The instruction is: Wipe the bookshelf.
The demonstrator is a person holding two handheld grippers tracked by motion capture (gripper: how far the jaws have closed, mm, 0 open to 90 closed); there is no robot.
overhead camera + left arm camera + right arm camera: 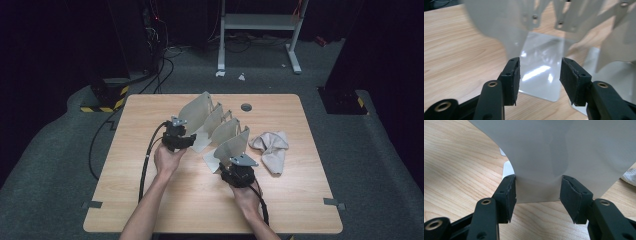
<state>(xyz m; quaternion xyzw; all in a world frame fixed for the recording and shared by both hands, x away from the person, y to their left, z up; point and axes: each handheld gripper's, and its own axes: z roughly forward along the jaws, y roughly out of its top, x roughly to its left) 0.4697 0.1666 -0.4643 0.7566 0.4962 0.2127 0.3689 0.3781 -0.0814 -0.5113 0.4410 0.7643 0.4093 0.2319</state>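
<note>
Item 1: row of pale grey sheet-metal bookends (215, 127), L-shaped, four uprights with rounded tops. They stand in a diagonal line at the middle of the light wooden bench (150, 210), base plates flat on the wood. This row is my landmark.

Item 2: my left gripper (186, 141), at the row's near-left side, level with the second bookend. In the left gripper view my gripper (539, 76) points at a glossy base plate (540, 72). Jaws fairly wide, nothing between the pads.

Item 3: my right gripper (235, 165), at the near end of the row, up against the nearest bookend (231, 149). In the right gripper view my gripper (538, 195) faces that upright (554, 157) square on. Jaws wide; the pads flank the lower edge of the sheet and seem not to press it.

Item 4: crumpled beige cloth (270, 147), just right of the row's near end, untouched.

Handling note: as I judge it, the step is taking hold of a bookend. I should take the thin sheet edge-on, deep in the pads, close squarely, and lift straight so the base plate does not scrape the bench or knock its neighbour.
</note>
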